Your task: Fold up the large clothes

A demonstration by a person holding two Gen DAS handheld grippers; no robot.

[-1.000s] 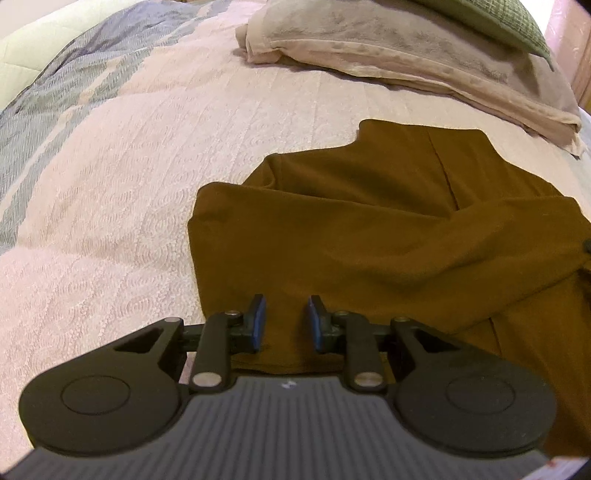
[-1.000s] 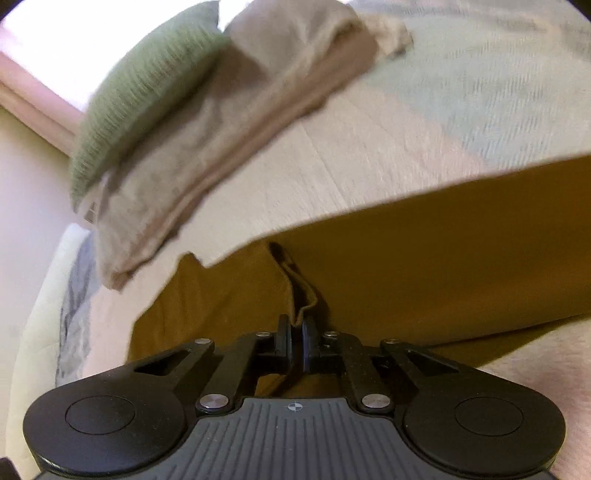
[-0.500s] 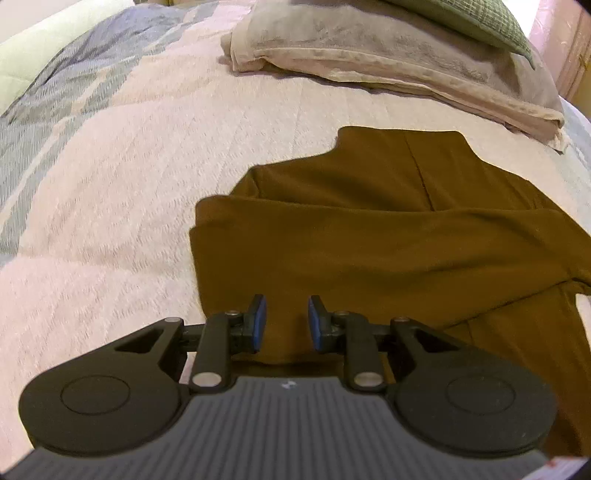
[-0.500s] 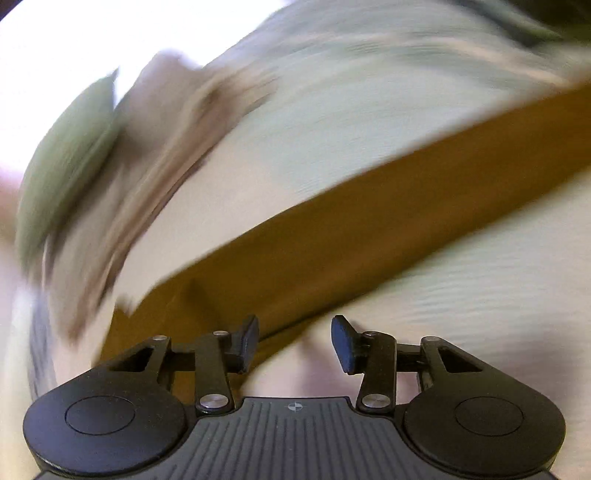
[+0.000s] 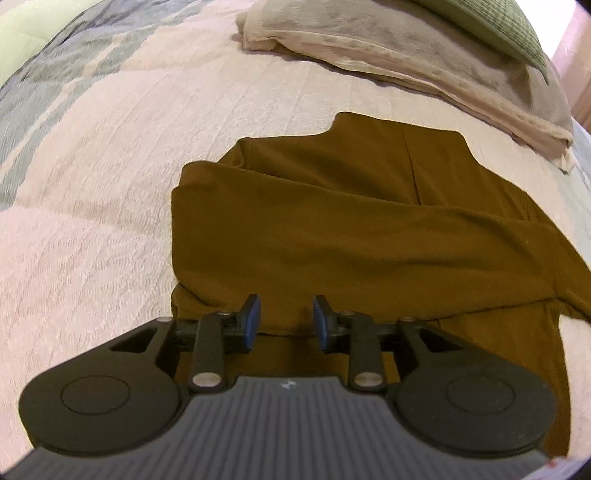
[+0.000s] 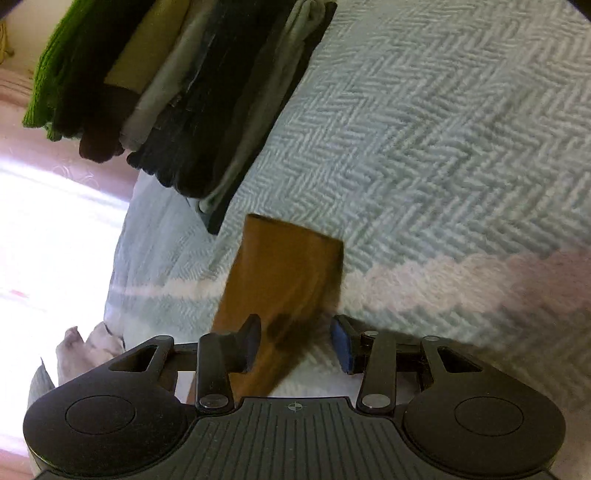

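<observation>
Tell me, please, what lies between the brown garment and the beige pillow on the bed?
Only a bare stretch of the pale quilted bedspread lies between the brown garment and the beige pillow. The left wrist view shows this.

Brown garment; pale herringbone bedspread; green cushion.

Black left gripper and right gripper — ribbed grey housings, 2 blue-padded jaws, silver screws

2 wrist views, each steeply down and close over the bed, sharing only the brown garment
</observation>
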